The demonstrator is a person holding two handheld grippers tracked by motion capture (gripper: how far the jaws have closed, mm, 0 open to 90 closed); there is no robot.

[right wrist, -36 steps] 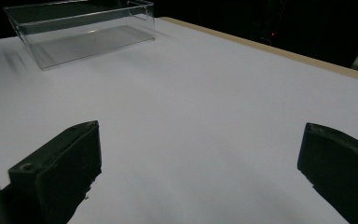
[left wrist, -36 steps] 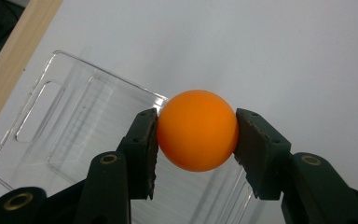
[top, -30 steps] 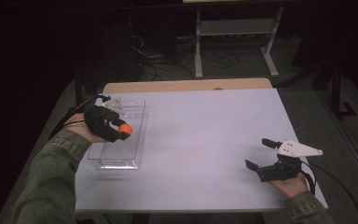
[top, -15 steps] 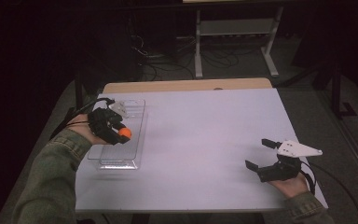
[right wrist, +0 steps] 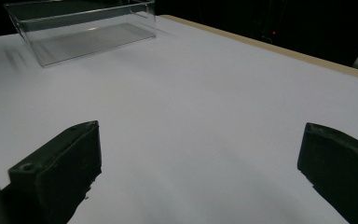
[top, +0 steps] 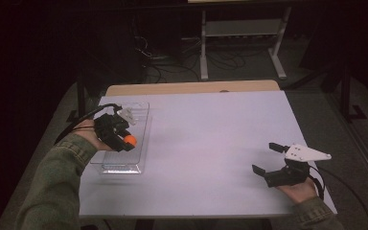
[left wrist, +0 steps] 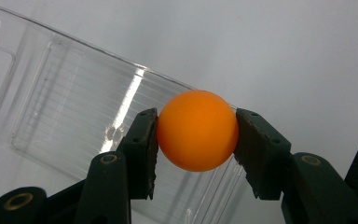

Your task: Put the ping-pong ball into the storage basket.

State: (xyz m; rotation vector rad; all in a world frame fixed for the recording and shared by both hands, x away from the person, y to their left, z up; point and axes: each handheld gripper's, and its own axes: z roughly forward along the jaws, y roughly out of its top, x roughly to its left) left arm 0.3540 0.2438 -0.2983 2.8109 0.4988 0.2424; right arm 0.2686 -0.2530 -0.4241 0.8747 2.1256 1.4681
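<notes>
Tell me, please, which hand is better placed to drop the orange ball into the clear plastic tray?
Left: the left gripper already clamps the orange ball above the clear plastic tray; the right gripper is open, far off.

I eased my left gripper (top: 124,139) and its orange ball (top: 131,140) slightly nearer along the clear tray (top: 141,143).

Olive ribbed-cuff sleeves (top: 60,177). Black left gripper (left wrist: 196,133), brass-ringed screws; black right gripper (top: 270,158), grey triangular plate at its 1 o'clock.
</notes>
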